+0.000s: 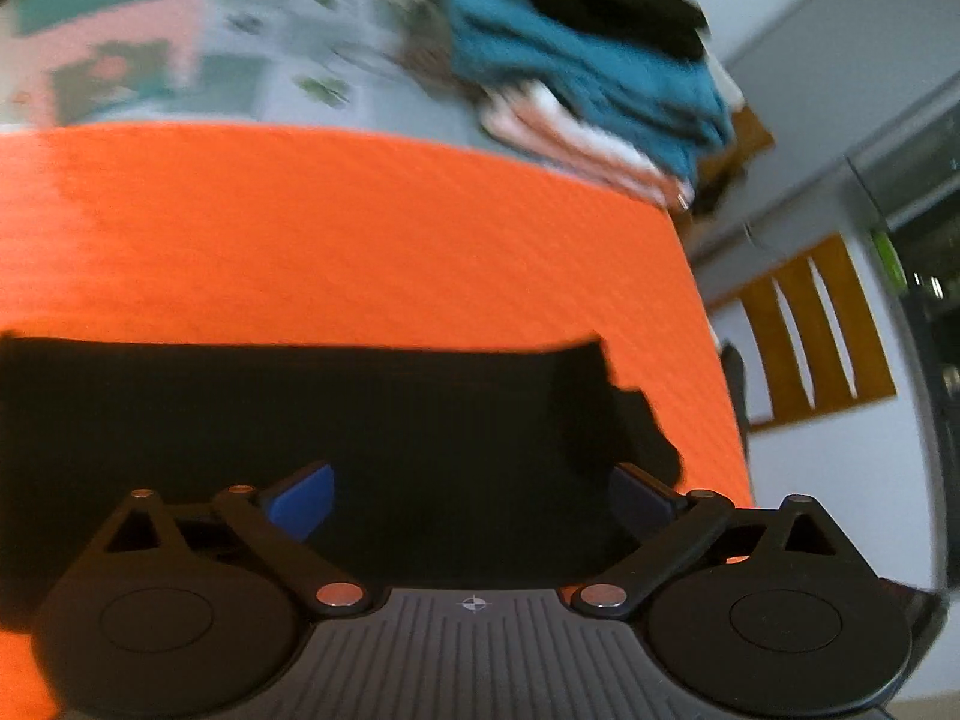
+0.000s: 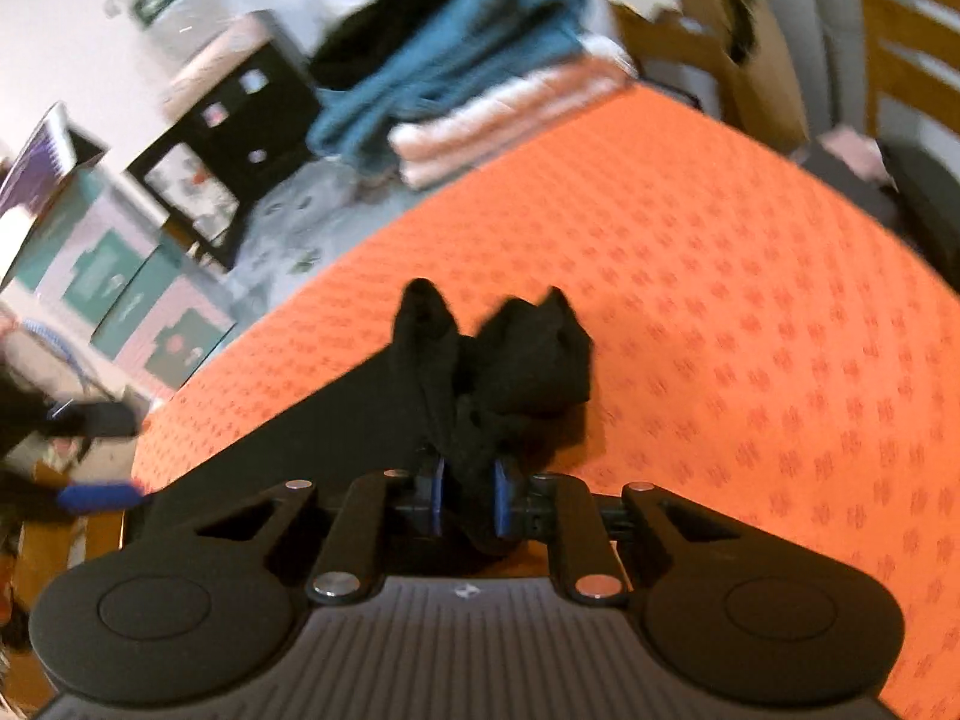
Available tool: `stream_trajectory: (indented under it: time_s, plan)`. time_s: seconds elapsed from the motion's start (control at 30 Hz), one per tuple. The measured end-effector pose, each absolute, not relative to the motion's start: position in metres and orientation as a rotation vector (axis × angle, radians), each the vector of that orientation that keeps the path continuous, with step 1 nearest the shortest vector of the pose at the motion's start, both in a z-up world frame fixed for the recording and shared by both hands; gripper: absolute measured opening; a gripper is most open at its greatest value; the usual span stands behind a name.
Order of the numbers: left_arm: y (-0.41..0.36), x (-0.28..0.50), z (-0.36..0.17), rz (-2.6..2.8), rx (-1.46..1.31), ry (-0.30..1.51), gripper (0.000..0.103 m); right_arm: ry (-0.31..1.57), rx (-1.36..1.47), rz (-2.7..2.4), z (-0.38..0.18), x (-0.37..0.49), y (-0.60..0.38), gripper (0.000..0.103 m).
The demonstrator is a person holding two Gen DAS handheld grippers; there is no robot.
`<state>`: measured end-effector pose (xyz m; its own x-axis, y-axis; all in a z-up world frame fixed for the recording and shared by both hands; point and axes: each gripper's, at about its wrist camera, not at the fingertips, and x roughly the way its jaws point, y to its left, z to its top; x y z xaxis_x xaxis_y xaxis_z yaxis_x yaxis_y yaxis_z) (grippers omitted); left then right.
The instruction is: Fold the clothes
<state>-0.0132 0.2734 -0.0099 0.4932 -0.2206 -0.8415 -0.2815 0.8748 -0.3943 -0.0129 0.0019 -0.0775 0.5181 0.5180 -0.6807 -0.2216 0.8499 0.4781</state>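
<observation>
A black garment (image 1: 360, 408) lies spread flat on an orange bed cover (image 1: 360, 228), with a crumpled corner at its right end. My left gripper (image 1: 468, 501) is open just above it, its blue pads (image 1: 303, 507) wide apart and gripping nothing. In the right wrist view, my right gripper (image 2: 469, 501) is shut on a bunched part of the black garment (image 2: 510, 354), which rises in two peaks in front of the fingers. The rest of the cloth stretches away to the left over the orange cover (image 2: 720, 300).
A pile of clothes (image 1: 576, 72) in teal, black and pink sits at the far end of the bed (image 2: 444, 60). A black cabinet (image 2: 228, 138) and cardboard boxes (image 2: 750, 60) stand beyond. A wooden chair (image 1: 804, 330) stands past the bed's right edge.
</observation>
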Motion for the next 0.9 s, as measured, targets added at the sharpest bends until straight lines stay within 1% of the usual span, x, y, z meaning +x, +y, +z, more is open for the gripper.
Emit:
stream_trajectory:
  time_s: [0.1, 0.33, 0.7, 0.9]
  plan:
    - [0.241, 0.02, -0.016, -0.022, -0.46, 1.14, 0.099, 0.902, 0.307, 0.482, -0.07, -0.014, 0.007, 0.018]
    - [0.166, 0.098, -0.031, -0.166, -0.291, 1.301, 0.101, 0.893, 0.322, 0.496, -0.075, -0.015, -0.003, 0.018]
    - [0.121, 0.123, -0.068, -0.165, -0.052, 1.474, 0.1, 0.865, 0.294, 0.567, -0.077, -0.015, -0.005, 0.018]
    - [0.108, 0.125, -0.082, -0.157, 0.088, 1.514, 0.099, 0.841, 0.249, 0.608, -0.073, -0.019, 0.0, 0.018]
